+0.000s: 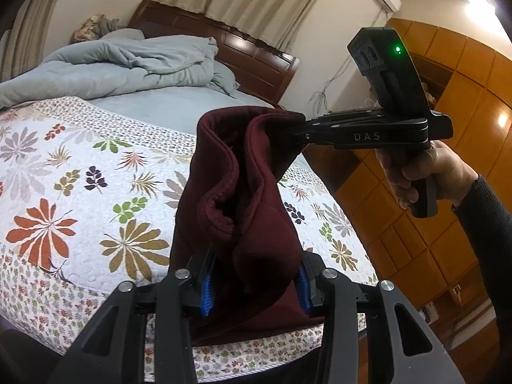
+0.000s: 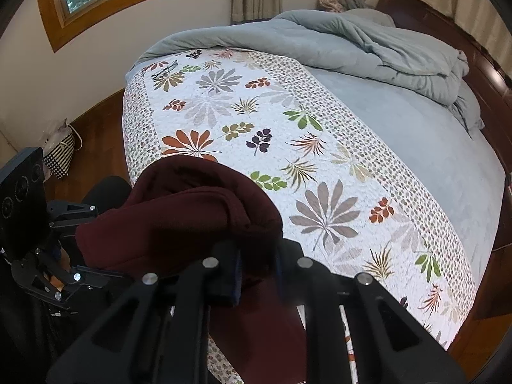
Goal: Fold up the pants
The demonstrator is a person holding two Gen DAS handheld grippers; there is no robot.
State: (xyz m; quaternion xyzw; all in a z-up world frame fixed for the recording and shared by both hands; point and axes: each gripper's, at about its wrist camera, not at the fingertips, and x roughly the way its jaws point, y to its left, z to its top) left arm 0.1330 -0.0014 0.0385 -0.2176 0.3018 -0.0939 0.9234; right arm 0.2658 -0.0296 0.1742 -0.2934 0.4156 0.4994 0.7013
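Observation:
Dark maroon pants (image 1: 249, 192) hang bunched between both grippers, above the near edge of the bed. My left gripper (image 1: 256, 288) is shut on the lower part of the cloth, its blue pads (image 1: 207, 291) pressed against it. My right gripper (image 1: 299, 134) comes in from the right in the left wrist view and is shut on the upper edge of the pants. In the right wrist view the pants (image 2: 179, 217) fill the space between my right gripper's fingers (image 2: 256, 275), and my left gripper (image 2: 86, 276) shows at the lower left, its tips hidden by cloth.
A floral quilt (image 2: 256, 134) covers the near part of the bed. A crumpled grey-blue duvet (image 2: 368, 44) lies toward the dark wooden headboard (image 1: 249, 54). Wooden wardrobe doors (image 1: 448, 102) stand at the right. A checked bag (image 2: 60, 153) sits on the wooden floor by the wall.

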